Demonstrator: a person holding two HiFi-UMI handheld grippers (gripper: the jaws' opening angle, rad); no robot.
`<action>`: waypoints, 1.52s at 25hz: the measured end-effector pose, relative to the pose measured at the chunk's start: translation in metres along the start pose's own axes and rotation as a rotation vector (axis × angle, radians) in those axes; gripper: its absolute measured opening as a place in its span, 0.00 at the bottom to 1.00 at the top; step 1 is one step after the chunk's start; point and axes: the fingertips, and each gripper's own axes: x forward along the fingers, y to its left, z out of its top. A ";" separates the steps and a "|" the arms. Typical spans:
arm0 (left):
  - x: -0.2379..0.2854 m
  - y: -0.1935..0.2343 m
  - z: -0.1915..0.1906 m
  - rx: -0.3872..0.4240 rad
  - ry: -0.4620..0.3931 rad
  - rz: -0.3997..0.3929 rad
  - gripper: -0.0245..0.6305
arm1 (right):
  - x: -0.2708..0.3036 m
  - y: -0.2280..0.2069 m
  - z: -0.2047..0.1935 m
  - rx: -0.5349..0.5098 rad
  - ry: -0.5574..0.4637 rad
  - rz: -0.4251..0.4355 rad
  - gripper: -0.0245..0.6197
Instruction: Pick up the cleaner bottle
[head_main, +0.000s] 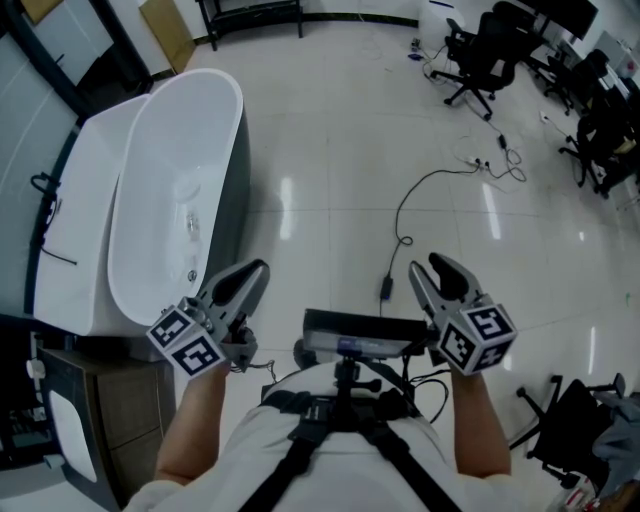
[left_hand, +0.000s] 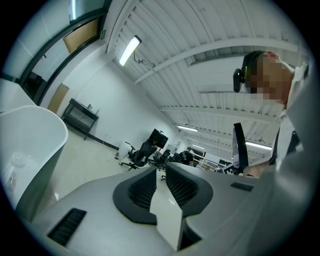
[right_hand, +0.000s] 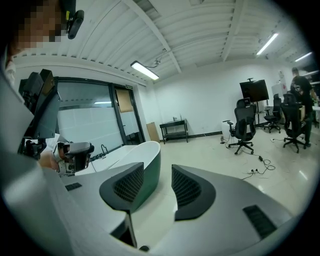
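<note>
No cleaner bottle shows in any view. My left gripper (head_main: 250, 275) hangs low at the left, beside the foot of a white bathtub (head_main: 238, 120). Its jaws stand a narrow gap apart, and only floor shows between them (left_hand: 161, 169). My right gripper (head_main: 432, 268) is at the same height on the right, over bare floor. It stands open with a wider gap and nothing between its fingers (right_hand: 157, 170). The right gripper view looks toward the bathtub (right_hand: 145, 155), and the left gripper view shows its wall (left_hand: 30, 135) at the left edge.
A dark cabinet (head_main: 100, 420) stands below the tub at the lower left. A black cable (head_main: 405, 215) with a plug runs across the glossy floor ahead. Several black office chairs (head_main: 480, 60) cluster at the far right. A camera rig (head_main: 360, 335) sits on the person's chest.
</note>
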 end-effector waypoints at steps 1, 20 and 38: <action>-0.001 0.001 0.001 -0.001 0.000 -0.001 0.12 | 0.001 0.001 -0.001 -0.006 0.005 -0.005 0.31; -0.034 0.026 0.009 -0.007 0.042 -0.057 0.11 | 0.030 0.042 0.003 0.065 -0.020 -0.069 0.31; -0.047 0.047 0.013 -0.026 0.025 -0.073 0.12 | 0.053 0.075 -0.001 0.051 0.020 -0.082 0.31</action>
